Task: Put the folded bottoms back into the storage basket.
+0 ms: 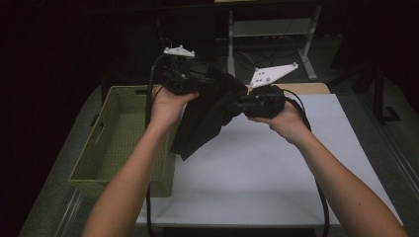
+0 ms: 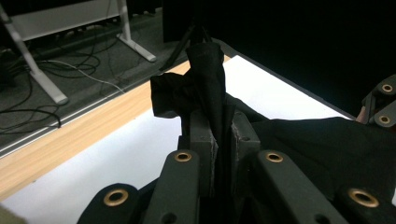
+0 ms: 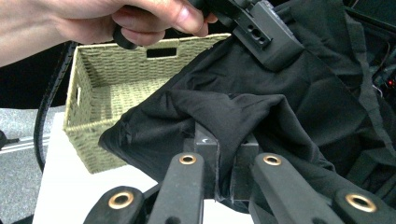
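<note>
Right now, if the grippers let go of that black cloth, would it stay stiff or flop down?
Probably flop: the black cloth already hangs in loose folds below the left gripper and right gripper. It looks thin and light, bunching easily between the jaws. It likely won't roll or break.

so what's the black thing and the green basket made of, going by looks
The black cloth looks like thin woven fabric with a matte finish: it folds softly, hangs limp from both tongs, and a stitched hem shows along one edge. The basket looks like woven fibre or paper cord, pale green and dull: a regular plaited texture runs over its walls and floor. The exact fibre of either can't be told.
</note>
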`<state>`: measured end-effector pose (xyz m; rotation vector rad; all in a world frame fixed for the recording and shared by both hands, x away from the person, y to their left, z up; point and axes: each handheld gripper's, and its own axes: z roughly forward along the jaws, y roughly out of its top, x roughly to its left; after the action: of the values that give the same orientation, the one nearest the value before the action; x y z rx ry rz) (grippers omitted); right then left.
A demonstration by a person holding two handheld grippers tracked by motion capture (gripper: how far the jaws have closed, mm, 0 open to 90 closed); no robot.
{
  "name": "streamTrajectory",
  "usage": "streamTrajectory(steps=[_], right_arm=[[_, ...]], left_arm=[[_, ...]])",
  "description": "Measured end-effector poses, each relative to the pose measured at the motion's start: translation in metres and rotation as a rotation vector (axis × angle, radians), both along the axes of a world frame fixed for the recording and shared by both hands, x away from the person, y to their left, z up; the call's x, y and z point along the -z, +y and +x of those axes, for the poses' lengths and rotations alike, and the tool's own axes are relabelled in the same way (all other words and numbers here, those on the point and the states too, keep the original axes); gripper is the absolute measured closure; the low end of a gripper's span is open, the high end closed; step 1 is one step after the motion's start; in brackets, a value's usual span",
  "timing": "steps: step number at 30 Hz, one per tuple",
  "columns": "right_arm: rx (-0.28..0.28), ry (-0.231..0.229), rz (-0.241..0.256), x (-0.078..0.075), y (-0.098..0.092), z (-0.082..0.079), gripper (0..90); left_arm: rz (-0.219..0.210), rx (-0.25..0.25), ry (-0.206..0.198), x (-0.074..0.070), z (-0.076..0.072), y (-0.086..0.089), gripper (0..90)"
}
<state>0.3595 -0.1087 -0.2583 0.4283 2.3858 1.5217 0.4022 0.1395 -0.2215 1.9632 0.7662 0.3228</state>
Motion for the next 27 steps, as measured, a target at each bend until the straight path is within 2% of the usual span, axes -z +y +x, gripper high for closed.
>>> streamTrajectory(steps=[5,11,18,27], right_arm=[[-0.022,-0.003,0.003,-0.006,0.019,0.004,84.3],[-0.05,-0.005,0.001,-0.013,0.042,0.008,84.2],[-0.086,-0.013,-0.001,-0.023,0.071,0.009,84.2],[-0.124,-0.013,-0.006,-0.024,0.108,0.011,84.2]], left_arm=[[0.003,-0.026,-0.009,-0.003,-0.001,0.021,81.9],[-0.014,-0.056,-0.021,-0.009,-0.001,0.048,81.9],[-0.009,-0.089,-0.039,-0.014,-0.005,0.077,81.9],[0.017,-0.146,-0.064,-0.011,-0.007,0.115,81.9]])
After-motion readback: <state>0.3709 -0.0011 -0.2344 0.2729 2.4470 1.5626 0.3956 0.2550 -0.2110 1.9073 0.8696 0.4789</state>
